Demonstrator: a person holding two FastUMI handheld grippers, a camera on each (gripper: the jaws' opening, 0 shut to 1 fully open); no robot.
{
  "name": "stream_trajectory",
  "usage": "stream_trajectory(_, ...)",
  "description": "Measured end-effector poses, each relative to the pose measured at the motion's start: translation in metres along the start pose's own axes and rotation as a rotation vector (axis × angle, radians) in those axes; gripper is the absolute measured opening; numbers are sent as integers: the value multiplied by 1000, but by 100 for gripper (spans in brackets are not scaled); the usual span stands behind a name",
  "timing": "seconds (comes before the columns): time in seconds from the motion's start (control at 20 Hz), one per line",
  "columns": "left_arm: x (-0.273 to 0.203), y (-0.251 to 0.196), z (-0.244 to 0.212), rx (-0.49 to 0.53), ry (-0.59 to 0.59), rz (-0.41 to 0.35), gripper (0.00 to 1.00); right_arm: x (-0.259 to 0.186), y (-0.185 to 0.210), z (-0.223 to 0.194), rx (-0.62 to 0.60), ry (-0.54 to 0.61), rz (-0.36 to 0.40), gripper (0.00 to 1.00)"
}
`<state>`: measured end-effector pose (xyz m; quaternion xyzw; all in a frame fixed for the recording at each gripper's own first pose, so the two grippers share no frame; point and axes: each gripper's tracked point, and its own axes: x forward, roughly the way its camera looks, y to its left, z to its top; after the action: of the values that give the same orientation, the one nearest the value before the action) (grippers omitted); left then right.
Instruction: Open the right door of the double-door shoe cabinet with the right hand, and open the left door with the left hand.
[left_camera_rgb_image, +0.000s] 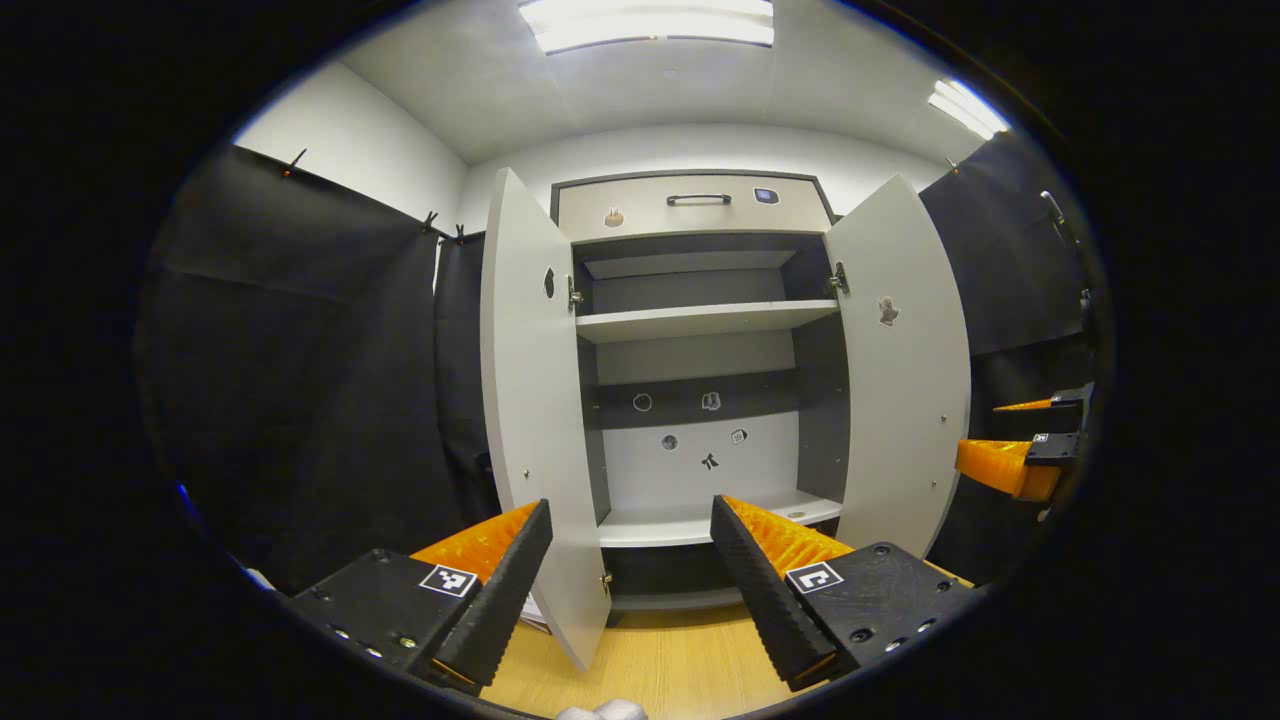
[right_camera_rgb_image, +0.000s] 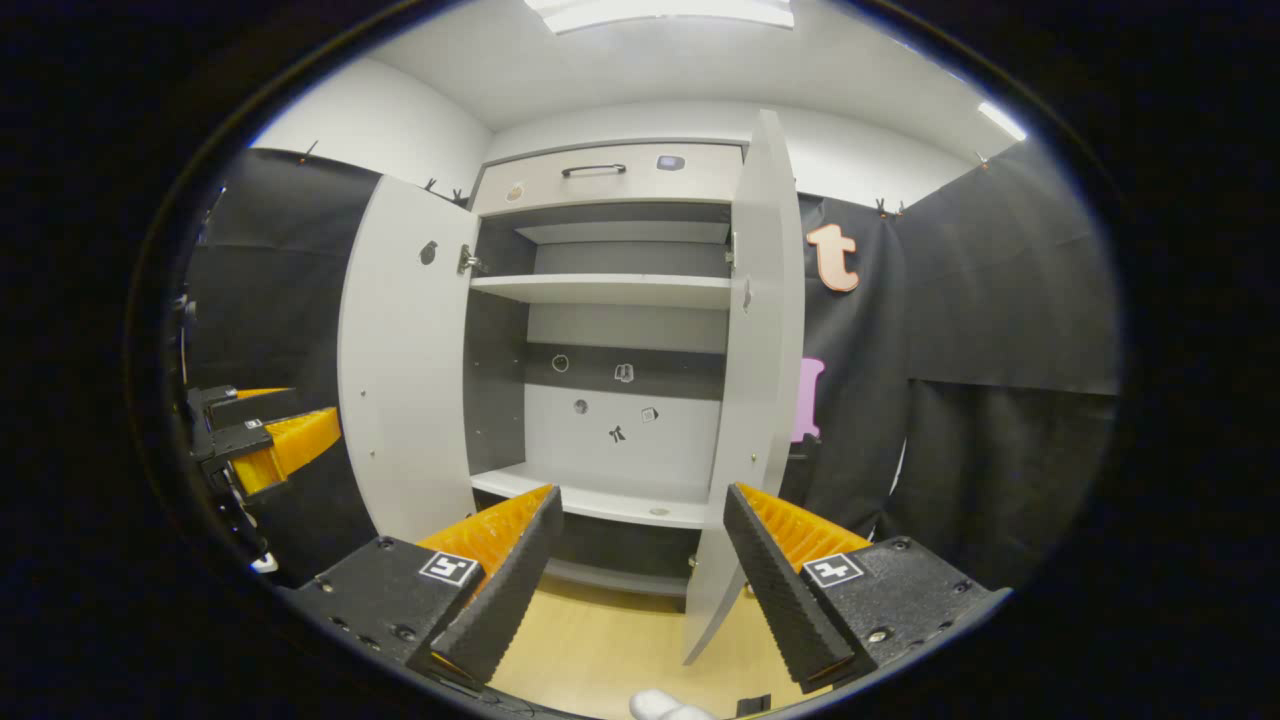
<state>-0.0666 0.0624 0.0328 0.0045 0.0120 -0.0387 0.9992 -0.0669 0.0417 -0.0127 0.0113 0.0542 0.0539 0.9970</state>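
One shoe cabinet (left_camera_rgb_image: 700, 330), two open doors (left_camera_rgb_image: 530, 400), two hand-held grippers (left_camera_rgb_image: 632, 565)

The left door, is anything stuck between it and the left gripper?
No. The left door already stands swung open, its edge reaching down between the open left gripper fingers. Nothing visible sits between them; only bare wooden floor lies below.

Both gripper views near, facing the same open cabinet (left_camera_rgb_image: 690, 320) interior.

Each gripper (left_camera_rgb_image: 630, 590) has black ribbed fingers (left_camera_rgb_image: 500, 590) backed in orange. Black bases carry screws and a small square black-and-white marker (left_camera_rgb_image: 448, 580). The right gripper (right_camera_rgb_image: 640, 590) looks the same.
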Motion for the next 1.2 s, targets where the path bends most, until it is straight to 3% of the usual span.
stream_trajectory(0.05, -1, 0, 1, 0, -2, -1, 100, 1, 0, -1, 3, 4, -2, 100)
stream_trajectory(0.1, -1, 1, 3, -2, -10, 4, 96, 0, -1, -2, 7, 6, -2, 100)
stream_trajectory(1.2, -3, -6, -12, 3, 32, -11, 96, -1, -1, 3, 3, -11, -6, 100)
